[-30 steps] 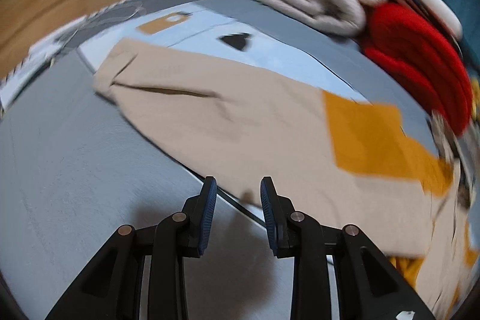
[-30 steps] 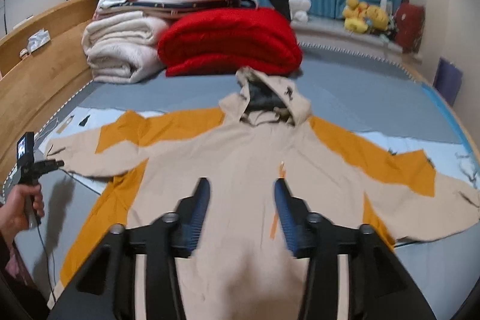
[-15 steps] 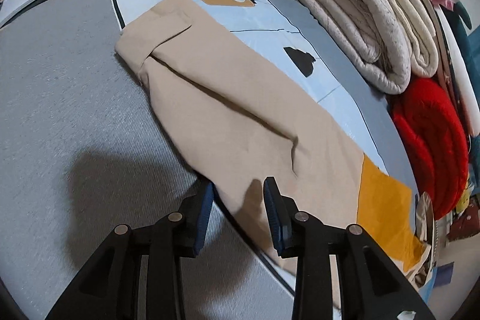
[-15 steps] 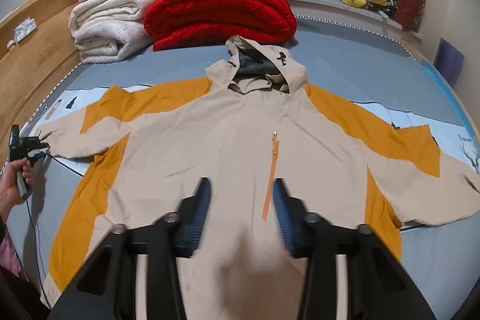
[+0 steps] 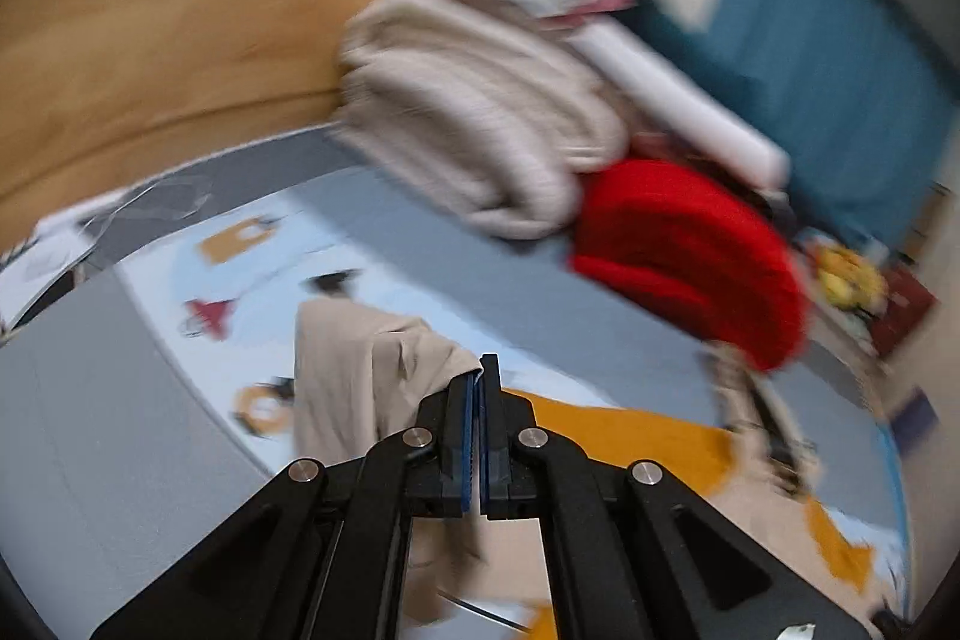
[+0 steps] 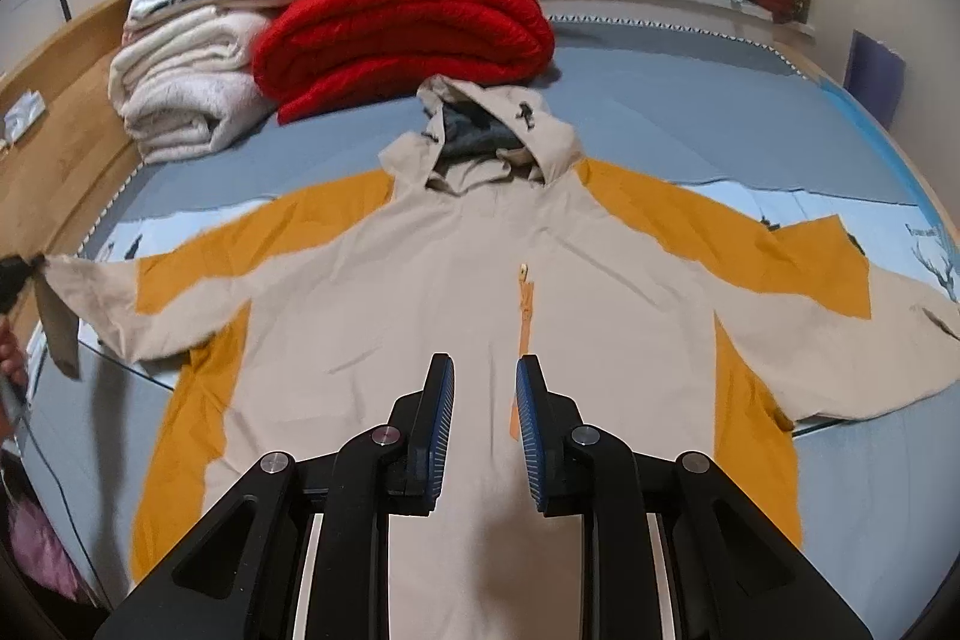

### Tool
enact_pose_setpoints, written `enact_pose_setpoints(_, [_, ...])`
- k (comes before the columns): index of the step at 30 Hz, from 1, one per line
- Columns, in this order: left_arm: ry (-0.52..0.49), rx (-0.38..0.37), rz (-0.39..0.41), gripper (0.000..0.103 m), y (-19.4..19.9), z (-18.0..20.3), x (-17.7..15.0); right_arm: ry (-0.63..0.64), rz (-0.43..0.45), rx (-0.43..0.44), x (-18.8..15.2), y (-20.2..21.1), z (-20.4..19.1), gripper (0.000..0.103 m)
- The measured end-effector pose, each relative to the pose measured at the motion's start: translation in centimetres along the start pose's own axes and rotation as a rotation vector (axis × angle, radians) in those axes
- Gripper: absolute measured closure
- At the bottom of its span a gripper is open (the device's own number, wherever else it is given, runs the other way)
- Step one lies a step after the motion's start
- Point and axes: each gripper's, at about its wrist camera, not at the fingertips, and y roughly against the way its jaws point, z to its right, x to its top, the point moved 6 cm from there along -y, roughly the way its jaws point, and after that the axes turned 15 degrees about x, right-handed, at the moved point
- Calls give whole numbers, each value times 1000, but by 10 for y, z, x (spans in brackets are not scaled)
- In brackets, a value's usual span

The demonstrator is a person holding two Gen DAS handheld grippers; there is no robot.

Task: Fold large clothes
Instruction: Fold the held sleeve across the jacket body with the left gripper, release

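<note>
Left wrist view, blurred: the left gripper (image 5: 479, 382) has its 2 jaws pressed together on the beige cuff of the jacket sleeve (image 5: 354, 370). The cloth is pinched at the very tips and hangs down to the left of the jaws, lifted off the pale blue printed sheet (image 5: 252, 280) below. Past the tips, up and to the right, sit a folded cream blanket (image 5: 474, 118) and a red quilt (image 5: 690, 250). A wooden bed frame (image 5: 150, 58) curves behind them on the left.

Right wrist view: the right gripper (image 6: 485, 388) hovers over the chest of the jacket (image 6: 420, 316), which lies spread face up on the grey bed (image 6: 690, 100). Its 2 jaws stand narrowly apart and have just been closing; nothing is between the pads. The orange zip (image 6: 524, 316) runs straight ahead of the right jaw. Beyond the tips lies the hood (image 6: 498, 130), then the red quilt and the stack of folded bedding (image 6: 192, 100). Far to the left of the jaws the sleeve end is raised, gripped by the other gripper at the picture's edge. The other sleeve lies flat far to the right.
</note>
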Motion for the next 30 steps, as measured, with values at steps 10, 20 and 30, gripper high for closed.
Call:
enact_pose_setpoints(10, [-306, -406, -195, 103, 66, 215, -169, -56, 73, 20, -9, 43, -4, 88])
enact_pose_setpoints(20, [-173, -308, -562, 88, 22, 179, -225, -141, 17, 0, -45, 37, 23, 87])
enact_pose_setpoints(30, [-33, -96, -780, 64, -53, 108, -247, -64, 7, 92, -35, -3, -10, 89])
